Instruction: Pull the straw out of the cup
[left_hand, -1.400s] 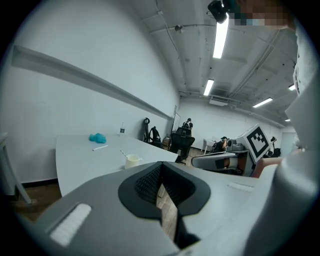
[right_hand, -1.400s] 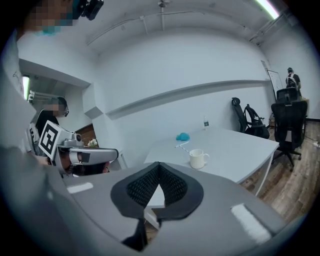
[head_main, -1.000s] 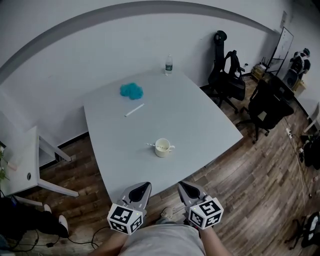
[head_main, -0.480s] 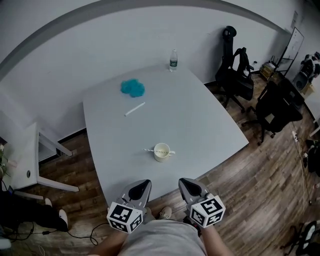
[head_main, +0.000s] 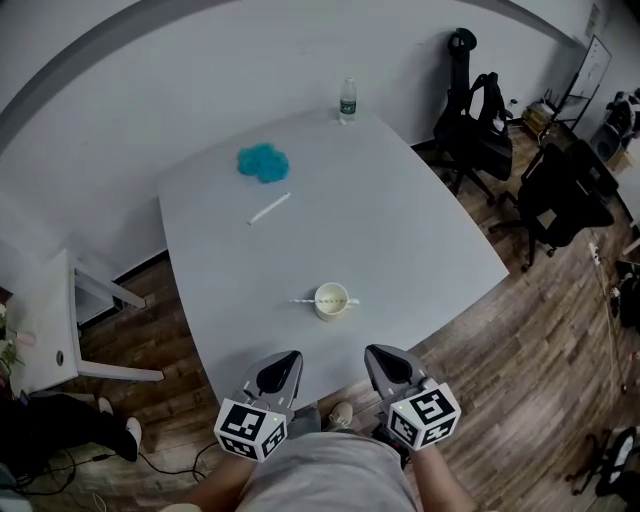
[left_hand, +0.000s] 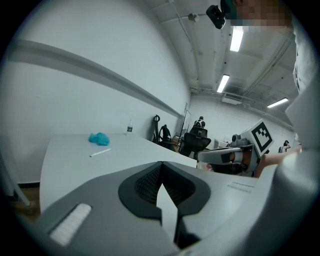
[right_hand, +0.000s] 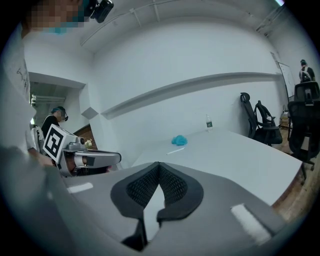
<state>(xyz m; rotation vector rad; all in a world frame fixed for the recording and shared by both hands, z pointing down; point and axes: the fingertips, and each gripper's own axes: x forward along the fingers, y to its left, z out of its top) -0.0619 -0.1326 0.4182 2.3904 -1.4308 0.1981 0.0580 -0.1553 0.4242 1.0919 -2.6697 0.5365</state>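
Note:
A cream cup (head_main: 331, 300) with a handle stands on the grey-white table (head_main: 420, 240), near its front edge. A thin straw (head_main: 304, 300) pokes out of the cup to the left. My left gripper (head_main: 290, 357) and right gripper (head_main: 374, 351) hover side by side just short of the table's near edge, well apart from the cup. Both are shut with nothing between the jaws. In the left gripper view the left gripper (left_hand: 161, 164) hides the cup, and in the right gripper view the right gripper (right_hand: 158, 164) does the same.
A white stick (head_main: 268, 209) and a crumpled blue cloth (head_main: 263, 162) lie farther back on the table. A water bottle (head_main: 347, 101) stands at the far edge. Black office chairs (head_main: 480, 130) stand to the right, and a small white side table (head_main: 50, 320) to the left.
Both grippers have edged forward toward the table's near edge, still shut. The cup and straw have not moved on the table.

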